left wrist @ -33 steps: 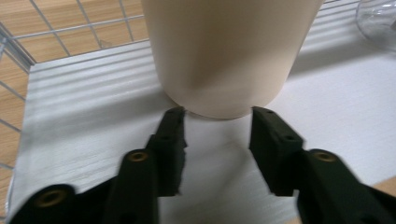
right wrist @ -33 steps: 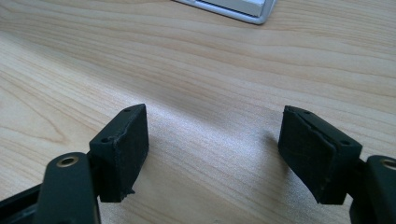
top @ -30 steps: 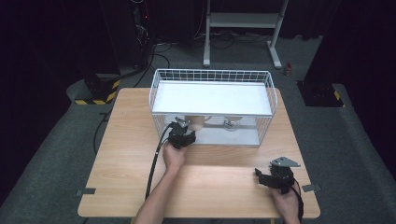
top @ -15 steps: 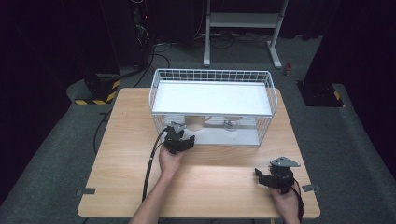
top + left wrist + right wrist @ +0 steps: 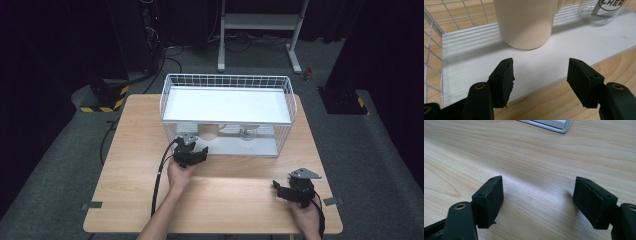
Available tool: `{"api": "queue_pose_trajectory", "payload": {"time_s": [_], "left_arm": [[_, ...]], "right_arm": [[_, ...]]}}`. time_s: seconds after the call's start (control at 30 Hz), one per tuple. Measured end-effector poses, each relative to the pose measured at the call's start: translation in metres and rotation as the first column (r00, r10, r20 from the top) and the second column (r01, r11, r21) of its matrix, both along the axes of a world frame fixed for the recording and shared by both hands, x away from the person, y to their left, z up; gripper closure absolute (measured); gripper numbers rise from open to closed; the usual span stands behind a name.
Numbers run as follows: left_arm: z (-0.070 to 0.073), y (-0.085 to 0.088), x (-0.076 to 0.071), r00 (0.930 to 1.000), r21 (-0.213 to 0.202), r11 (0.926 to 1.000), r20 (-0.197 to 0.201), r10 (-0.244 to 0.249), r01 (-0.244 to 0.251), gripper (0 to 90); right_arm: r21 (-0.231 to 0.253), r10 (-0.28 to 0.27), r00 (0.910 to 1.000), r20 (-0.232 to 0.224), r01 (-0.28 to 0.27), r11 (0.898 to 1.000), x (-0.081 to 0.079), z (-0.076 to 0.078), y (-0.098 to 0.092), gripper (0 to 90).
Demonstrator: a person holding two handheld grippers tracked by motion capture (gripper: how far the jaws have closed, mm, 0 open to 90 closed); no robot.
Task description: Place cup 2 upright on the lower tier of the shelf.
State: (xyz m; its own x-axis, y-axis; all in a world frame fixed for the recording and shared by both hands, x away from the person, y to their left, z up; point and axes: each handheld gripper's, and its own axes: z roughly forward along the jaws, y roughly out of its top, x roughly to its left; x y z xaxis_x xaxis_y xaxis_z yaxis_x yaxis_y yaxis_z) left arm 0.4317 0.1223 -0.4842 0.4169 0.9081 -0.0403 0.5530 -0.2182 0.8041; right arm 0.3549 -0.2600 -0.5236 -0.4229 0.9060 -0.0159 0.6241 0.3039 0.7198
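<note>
The tall cream ceramic mug (image 5: pixel 527 23) is seen standing on the white shelf board (image 5: pixel 574 50) of the white wire basket (image 5: pixel 290 100), at twelve o'clock from the left gripper (image 5: pixel 540 72). Its jaws have just been opened partway and nothing is held between them. The right gripper (image 5: pixel 537 197) is held wide open and empty over the light wooden table (image 5: pixel 544 152).

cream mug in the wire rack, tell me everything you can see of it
The cream mug looks like matte ceramic, plain, its walls tapering slightly to a rounded base, a handle stub showing at its upper right. It stands upright on the rack's white lower shelf, beside a clear glass. The open left gripper is just short of it, not touching.
</note>
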Motion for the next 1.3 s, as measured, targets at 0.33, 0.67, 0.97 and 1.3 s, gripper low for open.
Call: {"api": "queue_pose_trajectory", "payload": {"time_s": [0.33, 0.67, 0.97, 1.3], "left_arm": [[0.005, 0.004, -0.011, 1.0, -0.026, 0.9996, -0.002, -0.007, 0.007, 38.3], [0.008, 0.012, -0.019, 1.0, -0.043, 0.9991, 0.008, 0.003, -0.002, 37.5], [0.01, 0.017, -0.028, 0.9998, -0.034, 0.9994, 0.02, 0.002, -0.001, 36.5], [0.012, 0.023, -0.037, 0.9998, -0.048, 0.9989, 0.021, 0.004, -0.003, 35.8]], "right_arm": [[0.0, 0.0, 1.0, 0.0, 0.0, 1.0, 0.0, 0.0, 0.0, 24.5], [0.0, 0.0, 1.0, 0.0, 0.0, 1.0, 0.0, 0.0, 0.0, 24.5], [0.0, 0.0, 1.0, 0.0, 0.0, 1.0, 0.0, 0.0, 0.0, 24.5], [0.0, 0.0, 1.0, -0.001, 0.0, 1.0, 0.0, 0.0, 0.0, 24.5]]}}
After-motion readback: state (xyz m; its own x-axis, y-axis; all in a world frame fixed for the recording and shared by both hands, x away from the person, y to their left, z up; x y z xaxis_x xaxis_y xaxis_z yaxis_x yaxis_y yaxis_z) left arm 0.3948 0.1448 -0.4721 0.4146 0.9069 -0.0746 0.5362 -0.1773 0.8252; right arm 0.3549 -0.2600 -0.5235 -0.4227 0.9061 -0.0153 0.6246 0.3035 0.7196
